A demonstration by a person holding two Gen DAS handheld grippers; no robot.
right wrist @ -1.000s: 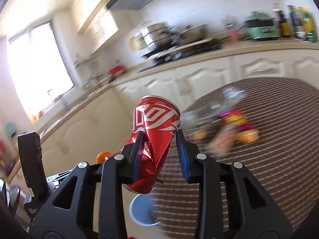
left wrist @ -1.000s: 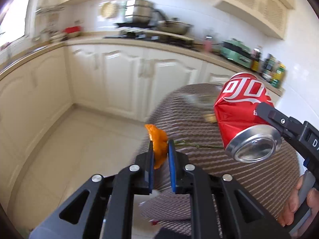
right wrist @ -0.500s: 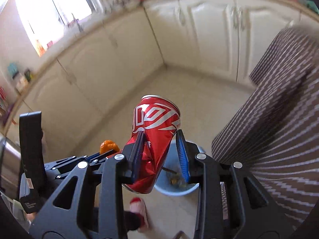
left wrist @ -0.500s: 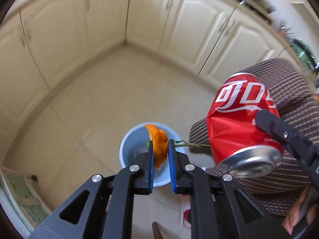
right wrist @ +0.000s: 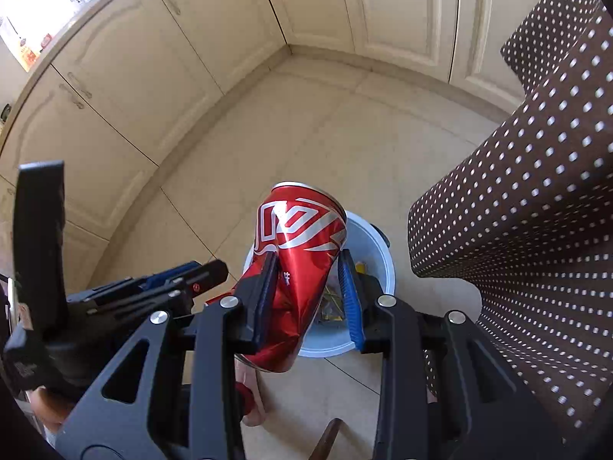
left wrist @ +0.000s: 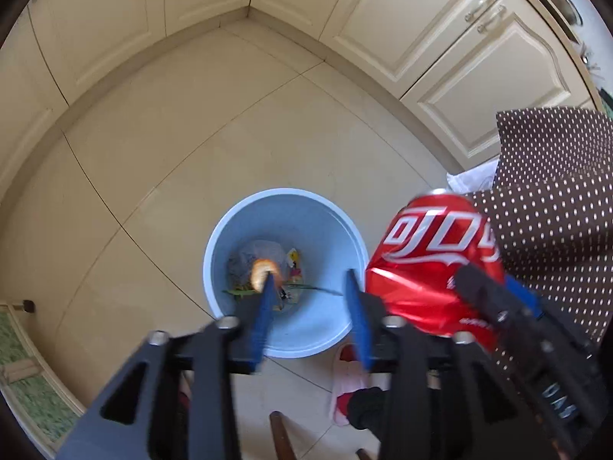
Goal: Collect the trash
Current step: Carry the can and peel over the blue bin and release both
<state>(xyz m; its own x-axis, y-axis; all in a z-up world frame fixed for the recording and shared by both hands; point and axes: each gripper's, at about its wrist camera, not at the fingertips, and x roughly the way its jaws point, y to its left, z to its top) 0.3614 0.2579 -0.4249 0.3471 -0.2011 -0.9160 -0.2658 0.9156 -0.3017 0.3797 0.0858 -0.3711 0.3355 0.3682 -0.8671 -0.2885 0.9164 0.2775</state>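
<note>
A light blue trash bin (left wrist: 337,222) stands on the tiled floor below both grippers; it also shows in the right wrist view (right wrist: 383,257). My left gripper (left wrist: 308,280) is open above the bin. The orange peel (left wrist: 262,268) is falling, blurred, inside the bin over other scraps. My right gripper (right wrist: 306,272) is shut on a dented red cola can (right wrist: 299,237), held just above the bin's near rim. The can also shows in the left wrist view (left wrist: 429,264), to the right of the bin.
A table with a brown dotted cloth (right wrist: 536,230) hangs over to the right of the bin. Cream cabinets (left wrist: 421,30) line the far walls. A slippered foot (left wrist: 345,383) and a chair top (left wrist: 281,433) sit close below the bin.
My left gripper has opened and let go of the orange peel, which drops into the bin. Both grippers have come closer over the bin. The right one still holds the can.
</note>
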